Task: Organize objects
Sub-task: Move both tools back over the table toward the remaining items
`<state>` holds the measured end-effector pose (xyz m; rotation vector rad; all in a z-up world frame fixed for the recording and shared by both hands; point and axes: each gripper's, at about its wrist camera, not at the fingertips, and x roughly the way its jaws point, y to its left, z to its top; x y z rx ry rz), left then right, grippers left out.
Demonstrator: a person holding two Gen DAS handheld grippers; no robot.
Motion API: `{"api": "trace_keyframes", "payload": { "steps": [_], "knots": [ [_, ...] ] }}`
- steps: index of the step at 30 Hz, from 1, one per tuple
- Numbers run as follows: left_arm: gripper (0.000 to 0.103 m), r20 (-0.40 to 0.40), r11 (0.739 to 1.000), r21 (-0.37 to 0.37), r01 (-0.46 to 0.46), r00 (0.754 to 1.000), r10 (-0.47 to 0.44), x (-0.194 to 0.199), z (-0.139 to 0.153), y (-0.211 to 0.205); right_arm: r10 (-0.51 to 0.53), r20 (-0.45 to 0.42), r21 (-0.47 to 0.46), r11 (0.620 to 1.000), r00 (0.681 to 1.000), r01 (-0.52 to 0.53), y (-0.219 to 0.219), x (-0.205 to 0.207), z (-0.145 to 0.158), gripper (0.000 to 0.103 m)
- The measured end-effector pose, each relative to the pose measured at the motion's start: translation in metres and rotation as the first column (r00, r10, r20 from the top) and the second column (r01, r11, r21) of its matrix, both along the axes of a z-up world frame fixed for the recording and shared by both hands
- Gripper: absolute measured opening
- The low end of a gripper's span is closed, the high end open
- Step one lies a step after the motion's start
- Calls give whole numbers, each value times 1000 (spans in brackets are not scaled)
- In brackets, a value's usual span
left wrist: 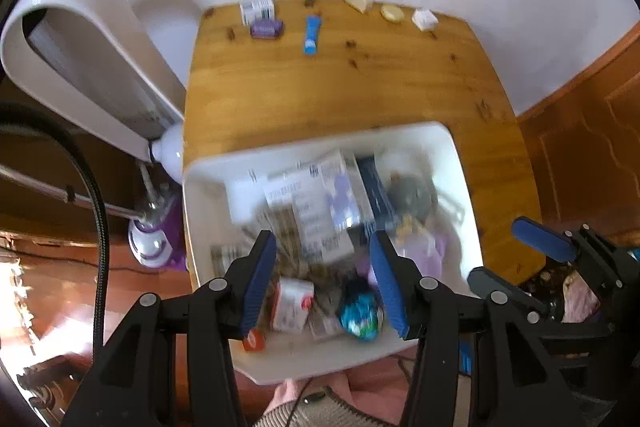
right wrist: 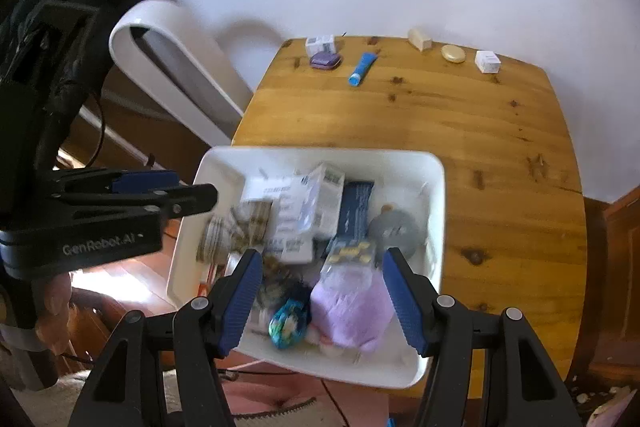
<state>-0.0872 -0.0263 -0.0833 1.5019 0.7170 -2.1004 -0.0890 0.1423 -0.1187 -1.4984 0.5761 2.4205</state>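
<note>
Two hand-held grippers hover over a white bin point(right wrist: 434, 187) crammed with small household goods at the near edge of a wooden table point(right wrist: 460, 115). The left gripper point(left wrist: 322, 281) and the right gripper point(right wrist: 322, 301) both stand wide open and hold nothing. Inside the bin lie cardboard boxes point(right wrist: 312, 203), a dark blue packet point(right wrist: 356, 207), a lilac pouch point(right wrist: 350, 311) and a foil-wrapped egg point(right wrist: 288, 321), though blur softens the details. Along the table's far edge a row is already laid out: a small white box point(right wrist: 320, 44), a purple case point(right wrist: 325, 59), a blue tube point(right wrist: 361, 67), a cream wedge point(right wrist: 419, 39), a yellow oval soap point(right wrist: 453, 53) and another white box point(right wrist: 488, 61).

The sorting appears to be partly done, with the bin still full. The next move likely calls for lowering one gripper onto a single item near the bin's front, closing squarely on it without snagging its neighbours.
</note>
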Motion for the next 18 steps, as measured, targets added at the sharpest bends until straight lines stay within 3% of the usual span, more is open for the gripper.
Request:
{"api": "trace_keyframes", "payload": {
  "steps": [12,18],
  "knots": [
    [55,-19,994,-109,6,1000,-8,-81,40,-62,-71,-37,175,982,997,77,122,-45,32,67],
    [56,-23,992,-129,2,1000,-5,-132,41,-98,-146,-57,165,974,988,153,209,-75,32,68]
  ]
}}
